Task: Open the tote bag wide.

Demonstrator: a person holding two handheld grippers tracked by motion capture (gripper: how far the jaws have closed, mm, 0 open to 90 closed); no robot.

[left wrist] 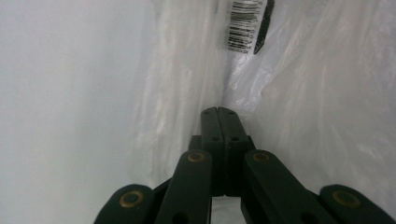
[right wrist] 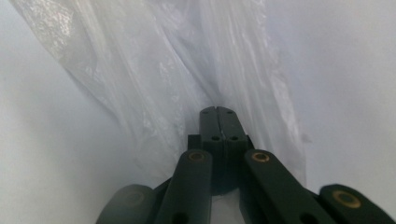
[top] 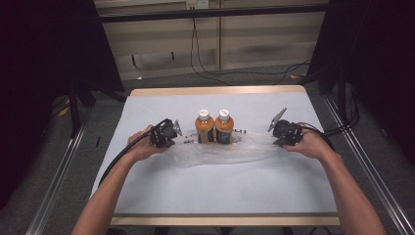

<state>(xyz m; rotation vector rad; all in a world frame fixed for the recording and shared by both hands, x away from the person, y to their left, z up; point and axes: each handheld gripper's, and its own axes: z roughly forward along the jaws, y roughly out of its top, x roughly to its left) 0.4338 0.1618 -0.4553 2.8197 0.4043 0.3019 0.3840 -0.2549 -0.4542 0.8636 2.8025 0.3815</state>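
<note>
At the bottom of the high view the person's two forearms reach forward over the white-covered worktop (top: 215, 191), bare along its near half, and each hand carries a black hand-held gripper toward the middle of the frame. The left hand-held gripper (top: 172, 131) sits left of centre and the right hand-held gripper (top: 277, 133) right of centre, well apart, with a thin clear plastic bag (top: 215, 152) stretched between them. In the left gripper view the jaws stand pressed together with the film bunched at their tips (left wrist: 218, 111) — so it reads as clamped on the bag's edge; the right gripper view shows the same, jaws closed flat against each other where the film gathers (right wrist: 218, 110). Holding the two ends at once looks meant to keep the limp film spread and its mouth under control, since it would otherwise slump onto the worktop. Just beyond the bag's middle, in the centre of the high view, stand two upright orange drink bottles with white caps (top: 214, 126), touching side by side; whether the film already laps around their bases cannot be told. A barcode label (left wrist: 245, 25) shows through the film at the top of the left gripper view. Farther off — at the top of the frame — dark cables (top: 205, 68) trail across the floor.
</note>
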